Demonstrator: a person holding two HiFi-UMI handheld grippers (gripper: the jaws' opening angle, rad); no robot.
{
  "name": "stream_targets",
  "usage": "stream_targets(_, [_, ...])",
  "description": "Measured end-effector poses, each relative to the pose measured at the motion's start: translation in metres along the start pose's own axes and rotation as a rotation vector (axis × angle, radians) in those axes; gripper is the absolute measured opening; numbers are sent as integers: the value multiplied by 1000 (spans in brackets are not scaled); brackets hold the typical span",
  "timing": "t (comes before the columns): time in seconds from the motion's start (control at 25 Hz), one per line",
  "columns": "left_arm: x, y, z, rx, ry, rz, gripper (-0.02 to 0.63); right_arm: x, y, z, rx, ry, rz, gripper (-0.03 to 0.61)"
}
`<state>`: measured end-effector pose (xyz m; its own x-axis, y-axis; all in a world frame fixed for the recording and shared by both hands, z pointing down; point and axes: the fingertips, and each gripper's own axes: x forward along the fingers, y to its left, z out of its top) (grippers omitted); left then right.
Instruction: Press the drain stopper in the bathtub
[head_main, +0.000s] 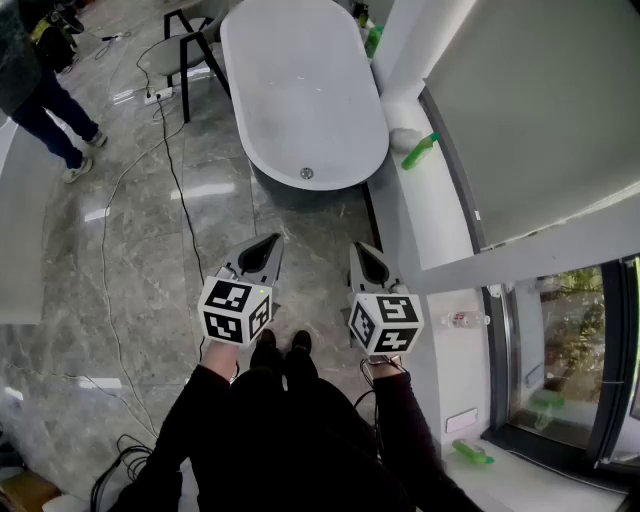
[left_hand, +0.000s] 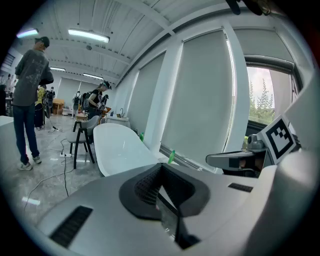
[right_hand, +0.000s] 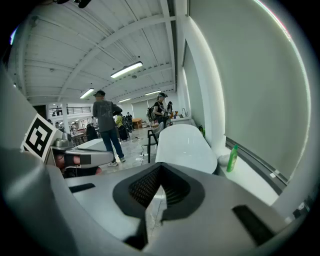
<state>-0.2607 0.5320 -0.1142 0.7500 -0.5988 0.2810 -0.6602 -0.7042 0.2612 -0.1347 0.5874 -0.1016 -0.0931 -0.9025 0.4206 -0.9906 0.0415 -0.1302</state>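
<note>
– White bathtub (head_main: 300, 80) at 12 o'clock from the two grippers, well apart from them across the grey polished floor (head_main: 200, 240). Where is the stopper?
– The drain stopper (head_main: 307, 173) is a small metal disc in the tub's bottom at its 6 o'clock end, the end nearest us. Nothing touches it, so the press has not begun.
– And the jaws?
– On the left gripper (head_main: 268, 246) the jaws are closed together with nothing between them. The right gripper (head_main: 364, 258) is the same, closed and empty. Both point toward the tub.
– What could go wrong?
– Three things, I'd judge. A black cable (head_main: 180, 195) runs along the floor at 11 o'clock of the left gripper, so a step that way could snag it. The tub looks glossy and curved, so a closed tip landing off-centre could skid off the stopper instead of pushing it down. A green bottle (head_main: 420, 150) also lies on the white ledge (head_main: 430, 220) at 2 o'clock of the stopper, where a wide swing of the right gripper could knock it.
– Counts?
– One tub, one stopper, two grippers. There are three green bottles in the head view: that one, a second bottle (head_main: 373, 40) at the tub's 1 o'clock end, and a third bottle (head_main: 470, 452) low at 5 o'clock. There is one chair (head_main: 185, 50) at 11 o'clock, one power strip (head_main: 158, 95) and one person (head_main: 40, 85) at 10 o'clock.
</note>
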Motion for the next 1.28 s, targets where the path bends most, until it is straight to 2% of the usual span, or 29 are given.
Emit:
stream_targets(0.48, [29,0,1,9,9,9,5,16,-27,2,3,9,18,2])
stream_targets(0.76, [55,1,15,22,6,16,5,25,-49,1,18,21,31,2])
stream_targets(0.96, [77,-5,26,64,-4,27,5,38,-64,12,-3,11,27,2])
stream_targets(1.28, [101,-18,46,68,-38,24,5,47,-77,40,-10,-42,30,2])
